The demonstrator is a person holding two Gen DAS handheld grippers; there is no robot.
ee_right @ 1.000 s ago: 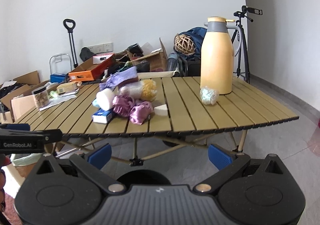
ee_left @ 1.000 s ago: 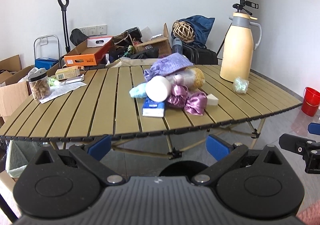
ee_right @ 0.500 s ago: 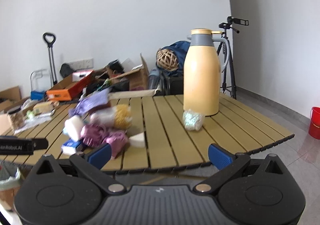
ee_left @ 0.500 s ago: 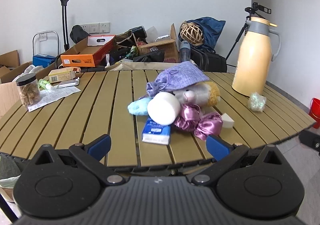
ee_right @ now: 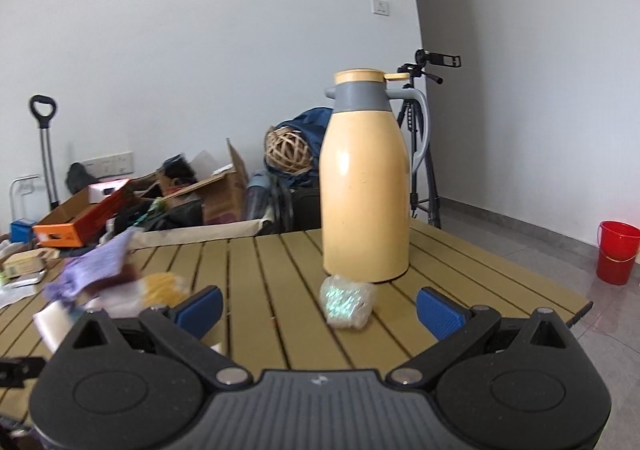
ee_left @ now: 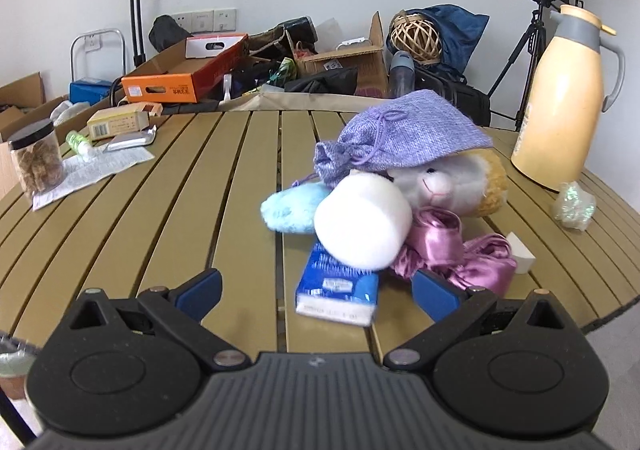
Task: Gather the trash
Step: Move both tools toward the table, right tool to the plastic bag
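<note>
Both grippers hang over the near edge of the slatted surface (ee_left: 168, 186), w/ jaws spread wide & holding nothing, prob so each can slide around a piece of trash. The left gripper (ee_left: 316, 292) points at a heap in the middle: a blue packet (ee_left: 338, 290) lies flat right in front of it at 12 o'clock, a white roll (ee_left: 362, 226) leans on the packet's far end, pink ribbon (ee_left: 460, 254) sits at 2 o'clock, a toy bear (ee_left: 444, 180) is behind the roll w/ a purple bag (ee_left: 400, 136) draped over it, and a blue fluffy thing (ee_left: 292, 206) is at 11 o'clock. The right gripper (ee_right: 320, 308) is lined up on a shiny crumpled wrapper (ee_right: 346, 302), which sits between its blue tips at 12 o'clock, just in front of the yellow jug (ee_right: 366, 194) & maybe touching its base. That wrapper looks like real trash, so I think it's the first pick; the packet may be next. No bin shows in either view, only a red bucket (ee_right: 616, 252) on the floor at 3 o'clock, so can't tell where trash goes. Vs 1 s ago: both grippers were back off the edge & lower, w/ the underside of the surface in sight. Now they're up over the top & much nearer, heap and wrapper look bigger. Jaws same wide gap. Heap is blurry in the right view.
</note>
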